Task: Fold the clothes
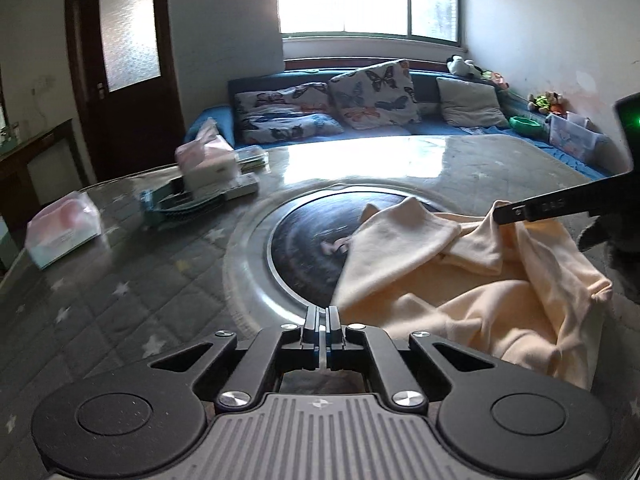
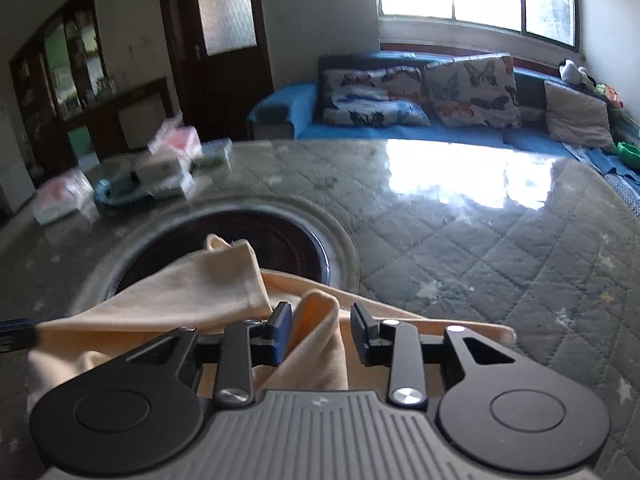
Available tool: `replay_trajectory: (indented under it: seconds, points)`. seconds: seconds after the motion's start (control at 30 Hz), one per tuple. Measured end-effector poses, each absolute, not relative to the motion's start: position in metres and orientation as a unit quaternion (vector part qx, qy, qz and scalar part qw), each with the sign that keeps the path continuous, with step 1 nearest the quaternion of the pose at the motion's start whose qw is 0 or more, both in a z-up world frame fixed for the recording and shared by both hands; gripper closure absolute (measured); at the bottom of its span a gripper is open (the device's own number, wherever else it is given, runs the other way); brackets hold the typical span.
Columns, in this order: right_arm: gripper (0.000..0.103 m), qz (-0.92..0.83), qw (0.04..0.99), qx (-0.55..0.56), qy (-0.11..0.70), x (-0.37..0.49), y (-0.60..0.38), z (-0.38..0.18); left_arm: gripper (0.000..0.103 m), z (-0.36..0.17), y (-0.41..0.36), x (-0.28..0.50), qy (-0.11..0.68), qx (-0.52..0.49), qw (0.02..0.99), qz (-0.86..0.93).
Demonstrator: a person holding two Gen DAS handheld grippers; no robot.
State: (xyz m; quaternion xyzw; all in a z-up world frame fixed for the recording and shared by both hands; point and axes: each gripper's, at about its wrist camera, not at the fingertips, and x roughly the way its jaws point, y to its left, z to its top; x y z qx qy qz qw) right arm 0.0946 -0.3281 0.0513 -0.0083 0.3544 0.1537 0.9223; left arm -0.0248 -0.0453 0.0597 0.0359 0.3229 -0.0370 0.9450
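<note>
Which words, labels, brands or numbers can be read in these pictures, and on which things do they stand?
None can be read.
Right claw: small marks on its finger, too blurred to read.
Tissue packs: pink print, blurred.
Boxes on the table: blurred.
Cream garment: no text visible.

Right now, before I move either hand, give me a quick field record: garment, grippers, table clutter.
garment: cream garment, crumpled, partly over the round dark inset in the table
left gripper: shut, at the garment's near edge; whether it pinches cloth cannot be told
right gripper: open, a fold of the garment standing between the fingers, right pad clear of it
clutter: tissue packs and a dish of boxes, far left, apart from the garment
</note>
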Motion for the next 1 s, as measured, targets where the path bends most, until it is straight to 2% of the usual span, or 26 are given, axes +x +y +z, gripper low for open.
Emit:
replay_trajectory:
  seconds: [0.03,0.1,0.2,0.4,0.47,0.53,0.63,0.87,0.9,0.93,1.0]
  points:
    - [0.072,0.152,0.920,-0.006,0.360,0.098,-0.328,0.047,0.101,0.059,-0.043,-0.027,0.324,0.034,0.945,-0.033]
    - [0.090,0.151,0.918,-0.002,0.367,0.101,-0.327,0.040,0.101,0.058,-0.037,-0.032,0.327,0.029,0.944,-0.026]
    - [0.099,0.152,0.921,-0.001,0.359,0.093,-0.328,0.039,0.100,0.057,-0.033,-0.032,0.334,0.027,0.942,-0.027]
    - [0.101,0.130,0.939,0.003,0.318,0.068,-0.350,0.062,0.096,0.062,-0.054,-0.018,0.319,0.048,0.945,-0.057]
    - [0.101,0.117,0.945,0.006,0.306,0.058,-0.361,0.071,0.085,0.064,-0.069,-0.011,0.311,0.068,0.945,-0.071]
    - [0.101,0.104,0.950,0.011,0.295,0.047,-0.373,0.078,0.070,0.062,-0.084,-0.001,0.310,0.088,0.942,-0.091]
    - [0.101,0.081,0.957,0.021,0.278,0.025,-0.393,0.087,0.064,0.055,-0.106,0.014,0.308,0.120,0.937,-0.115]
    - [0.101,0.011,0.964,0.064,0.256,-0.027,-0.442,0.092,0.065,0.026,-0.129,0.047,0.333,0.186,0.916,-0.126]
    - [0.101,0.002,0.964,0.070,0.258,-0.034,-0.449,0.090,0.067,0.022,-0.129,0.050,0.338,0.189,0.913,-0.127]
    - [0.101,-0.005,0.962,0.073,0.262,-0.038,-0.454,0.087,0.081,0.019,-0.128,0.050,0.340,0.196,0.912,-0.123]
    - [0.101,-0.019,0.959,0.076,0.272,-0.045,-0.462,0.080,0.090,0.015,-0.125,0.049,0.337,0.205,0.912,-0.114]
